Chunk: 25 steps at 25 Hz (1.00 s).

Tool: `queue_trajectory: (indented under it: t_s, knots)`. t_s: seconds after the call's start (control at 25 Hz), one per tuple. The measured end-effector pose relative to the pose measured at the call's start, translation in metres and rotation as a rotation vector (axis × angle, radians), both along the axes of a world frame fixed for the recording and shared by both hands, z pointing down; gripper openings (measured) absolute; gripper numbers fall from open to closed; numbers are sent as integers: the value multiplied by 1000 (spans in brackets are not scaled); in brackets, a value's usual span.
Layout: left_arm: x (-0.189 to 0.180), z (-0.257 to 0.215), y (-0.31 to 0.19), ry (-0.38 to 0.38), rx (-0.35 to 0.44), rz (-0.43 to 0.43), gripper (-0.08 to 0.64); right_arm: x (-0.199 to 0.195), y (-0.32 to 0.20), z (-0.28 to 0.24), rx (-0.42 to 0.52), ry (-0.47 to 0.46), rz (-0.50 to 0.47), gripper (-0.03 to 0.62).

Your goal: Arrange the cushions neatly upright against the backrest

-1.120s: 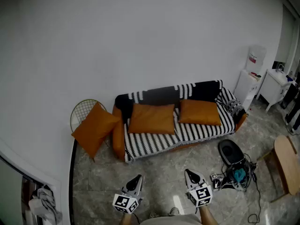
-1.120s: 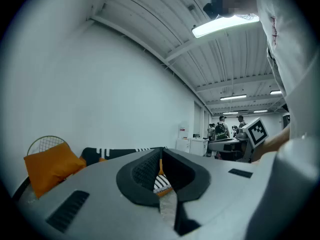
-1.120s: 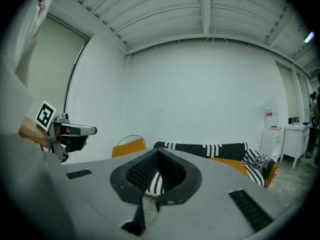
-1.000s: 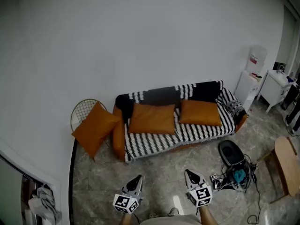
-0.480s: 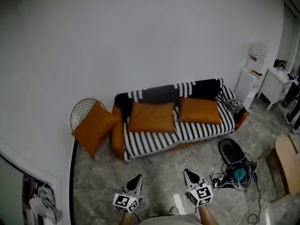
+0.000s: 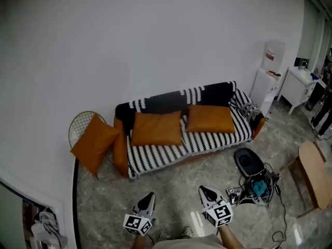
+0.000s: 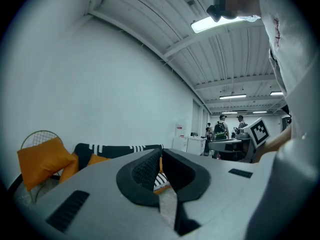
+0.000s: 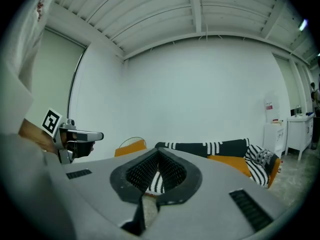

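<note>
Both hand-held grippers were shut and empty. The left hand-held gripper and the right hand-held gripper had their jaws closed together with nothing between them, and both were well short of the sofa, over the floor in front of it.

- **Cushions:** There were three, all orange. Two were on the sofa seat, one toward the middle and one toward the end with the striped throw. Both leaned back on the backrest but looked slumped rather than upright.
- **Third cushion:** It was off the sofa, propped cornerwise in the wire chair just beside the sofa's other end.

Handling, as I judged it: light, soft and squashy, with a smooth cover that might slip. I'd pinch a corner or a top-edge seam, since the thick middle would only give under the jaws.

- **Containers:** The wire chair cradled only that one cushion. A dark round thing sat on the floor in front of the sofa's throw end, and I couldn't tell what was in it.
</note>
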<state>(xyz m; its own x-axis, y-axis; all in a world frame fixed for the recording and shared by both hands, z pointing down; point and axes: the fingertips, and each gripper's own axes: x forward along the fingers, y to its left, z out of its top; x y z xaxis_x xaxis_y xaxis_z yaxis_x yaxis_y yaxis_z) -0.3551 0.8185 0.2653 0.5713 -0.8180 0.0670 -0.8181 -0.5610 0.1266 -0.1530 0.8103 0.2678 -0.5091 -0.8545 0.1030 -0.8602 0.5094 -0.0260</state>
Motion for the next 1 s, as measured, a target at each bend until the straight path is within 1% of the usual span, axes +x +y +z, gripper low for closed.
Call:
queue_trajectory:
  t_s: [0.16, 0.28, 0.44, 0.72, 1.0]
  knots:
    - [19, 3, -1, 2, -4, 4, 40, 13, -1, 5, -9, 13, -15, 28]
    - [26, 9, 0, 3, -15, -4, 40, 20, -2, 8, -19, 24, -27, 28]
    - [33, 13, 1, 0, -16, -13, 40, 28, -4, 16, -24, 15, -35, 28]
    - [26, 16, -8, -2, -14, -47, 40, 19, -17, 17, -14, 8, -82, 28]
    - [28, 18, -24, 6, -20, -50, 40, 16, -37, 22, -12, 17, -91, 28]
